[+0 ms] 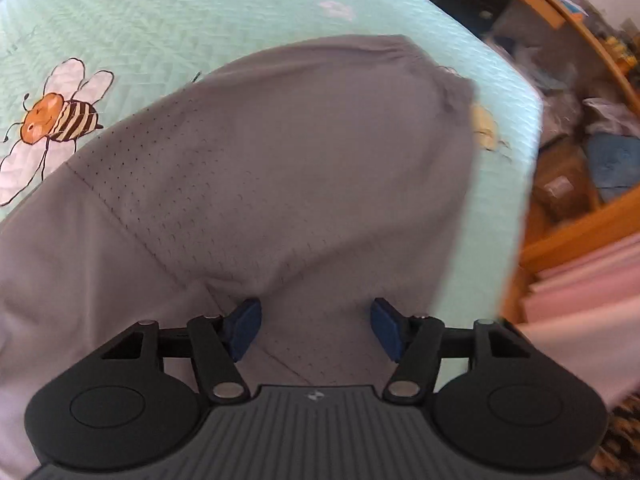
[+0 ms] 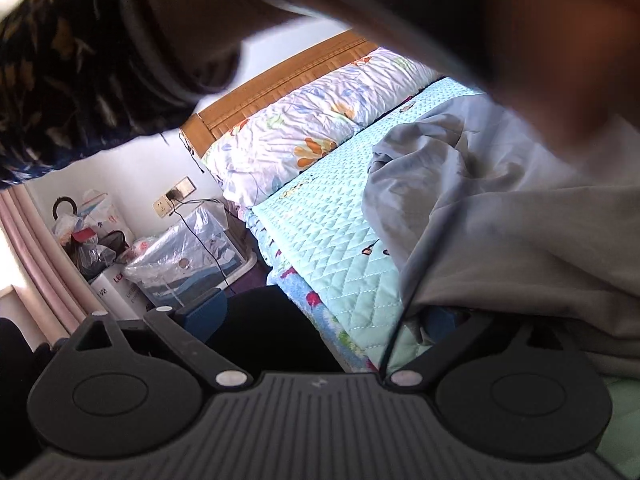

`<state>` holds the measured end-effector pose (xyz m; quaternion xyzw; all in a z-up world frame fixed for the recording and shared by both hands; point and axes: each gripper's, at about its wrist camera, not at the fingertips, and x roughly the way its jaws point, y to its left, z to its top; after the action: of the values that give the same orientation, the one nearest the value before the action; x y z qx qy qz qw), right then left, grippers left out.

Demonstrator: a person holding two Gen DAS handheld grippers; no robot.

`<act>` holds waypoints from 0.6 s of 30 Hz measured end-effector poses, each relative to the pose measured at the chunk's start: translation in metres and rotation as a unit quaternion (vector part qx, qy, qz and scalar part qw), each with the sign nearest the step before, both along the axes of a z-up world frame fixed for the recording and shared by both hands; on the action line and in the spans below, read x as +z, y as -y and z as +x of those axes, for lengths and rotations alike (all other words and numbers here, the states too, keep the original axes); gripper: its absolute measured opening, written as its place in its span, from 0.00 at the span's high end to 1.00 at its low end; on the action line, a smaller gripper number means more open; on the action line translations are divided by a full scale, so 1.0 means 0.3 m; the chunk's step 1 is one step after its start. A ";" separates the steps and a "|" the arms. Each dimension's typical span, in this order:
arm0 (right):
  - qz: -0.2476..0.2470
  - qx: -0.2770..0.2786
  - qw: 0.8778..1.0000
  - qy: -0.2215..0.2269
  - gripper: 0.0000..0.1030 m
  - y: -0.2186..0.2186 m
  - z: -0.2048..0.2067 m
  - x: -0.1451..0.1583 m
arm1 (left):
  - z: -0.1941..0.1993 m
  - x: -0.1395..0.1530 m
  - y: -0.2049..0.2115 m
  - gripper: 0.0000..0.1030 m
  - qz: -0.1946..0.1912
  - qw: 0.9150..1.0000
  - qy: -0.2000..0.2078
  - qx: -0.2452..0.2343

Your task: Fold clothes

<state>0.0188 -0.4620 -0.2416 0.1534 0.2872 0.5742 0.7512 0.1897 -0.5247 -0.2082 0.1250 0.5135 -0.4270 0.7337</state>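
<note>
Landmark: mint-green quilted bedspread w/ bee print (image 1: 168,28), diamond stitching; 2 full bees seen on it in left wrist view.
Garment: 1 grey smooth-knit garment w/ perforated mesh panel (image 1: 280,152), lying spread on the bedspread, seam running diagonally across it; rounded far edge, slight gathers there. In right wrist view same grey cloth (image 2: 500,208) rumpled in folds atop the bedspread, near its side edge.
Left gripper (image 1: 316,322): 2 blue pads, black linkage arms, ribbed grey body; fingers set wide apart, nothing between them, hovering over the garment's near part.
Right gripper (image 2: 324,312): fingers spread wide; left blue pad (image 2: 204,312) clear, over the floor beside the bedspread; right pad mostly hidden under grey cloth edge. Contact w/ cloth: can't tell.
Pillow: 1 white floral-print pillow (image 2: 296,136), puffy, at head of the bedspread, against woven-tan headboard (image 2: 280,80).
Person: dark floral-pattern sleeve (image 2: 60,60), blurred.
Shelving: orange wood shelves (image 1: 580,232) beside the bedspread, cluttered.
</note>
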 end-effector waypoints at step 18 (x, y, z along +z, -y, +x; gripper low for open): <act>-0.053 -0.001 0.996 0.074 0.03 -0.040 -0.060 0.031 | -0.152 0.161 -0.410 0.36 -0.009 0.986 0.036 0.162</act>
<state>0.0009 -0.4502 -0.2324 0.0713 0.2607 0.5672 0.7779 0.1442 -0.4016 -0.1598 0.0486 0.4966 -0.3019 0.8123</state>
